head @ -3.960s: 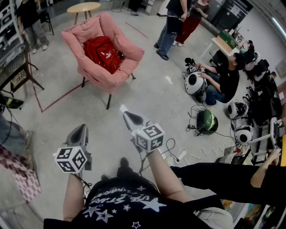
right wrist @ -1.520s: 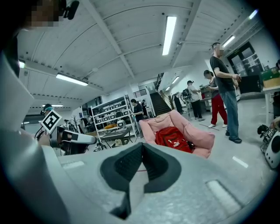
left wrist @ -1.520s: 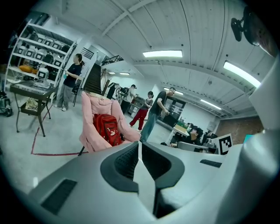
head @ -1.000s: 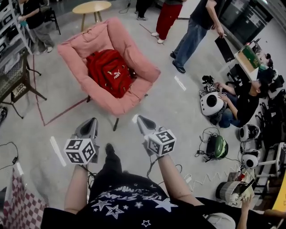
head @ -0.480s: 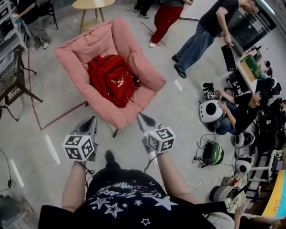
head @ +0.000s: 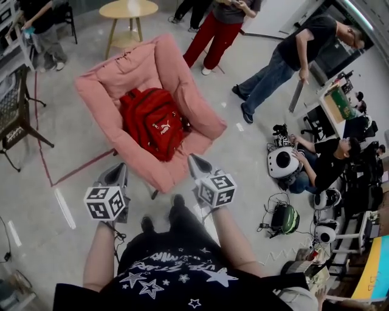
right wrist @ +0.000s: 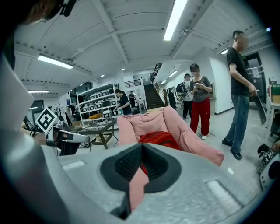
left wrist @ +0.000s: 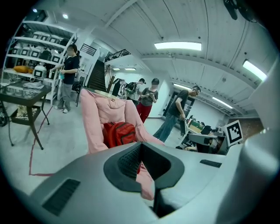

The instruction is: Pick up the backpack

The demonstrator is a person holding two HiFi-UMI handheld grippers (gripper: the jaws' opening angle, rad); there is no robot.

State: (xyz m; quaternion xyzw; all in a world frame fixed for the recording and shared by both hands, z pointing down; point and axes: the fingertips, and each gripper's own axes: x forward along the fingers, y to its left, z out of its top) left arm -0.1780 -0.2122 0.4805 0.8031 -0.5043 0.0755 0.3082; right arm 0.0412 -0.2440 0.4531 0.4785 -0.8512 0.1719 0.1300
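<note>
The red backpack lies on the seat of a pink chair, leaning against its back, front pocket up; the left gripper and right gripper are held side by side near the chair's front edge, both pointing at it; each pair of jaws is clenched together with nothing between them; in both gripper views the backpack shows just above the closed jaws, ahead and apart from them; a round table stands behind the chair; red tape runs across the floor under it; people stand beyond, and one sits on the floor at the right.
</note>
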